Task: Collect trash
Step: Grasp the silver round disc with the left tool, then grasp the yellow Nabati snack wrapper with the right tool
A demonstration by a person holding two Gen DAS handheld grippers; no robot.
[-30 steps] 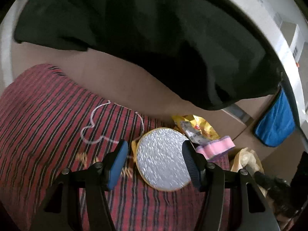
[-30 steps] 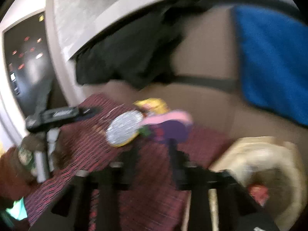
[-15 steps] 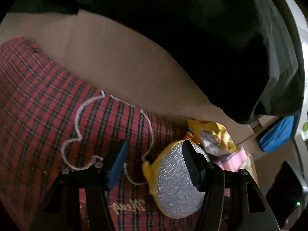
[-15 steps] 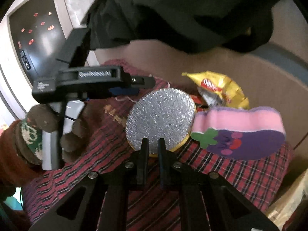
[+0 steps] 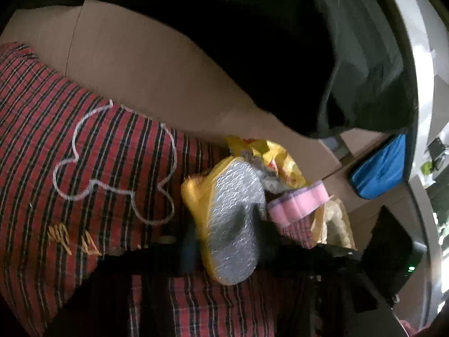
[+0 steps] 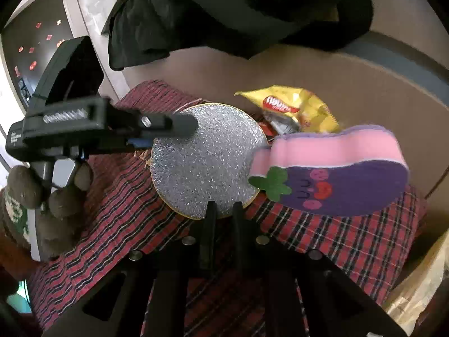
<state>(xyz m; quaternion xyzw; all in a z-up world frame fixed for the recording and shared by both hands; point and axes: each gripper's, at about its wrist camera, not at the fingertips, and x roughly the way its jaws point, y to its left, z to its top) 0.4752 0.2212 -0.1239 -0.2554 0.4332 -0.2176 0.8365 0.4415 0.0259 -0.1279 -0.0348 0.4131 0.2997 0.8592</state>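
Since half-second ago, my left gripper (image 5: 227, 241) jaws clamp silver scrubber (image 5: 233, 219); right gripper (image 6: 223, 210) jaws closed, empty. Chip bag (image 6: 291, 106), sponge (image 6: 331, 168) remain uncollected.

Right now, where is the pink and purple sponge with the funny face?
In the right wrist view, the sponge lies on the red plaid cloth, right of the round silver scrubber and below the yellow snack wrapper.

My left feed dim and motion-smeared, daylight glaring far right of the hand-held gripper (image 5: 227, 241), right feed sharper, fisheye-bent edges
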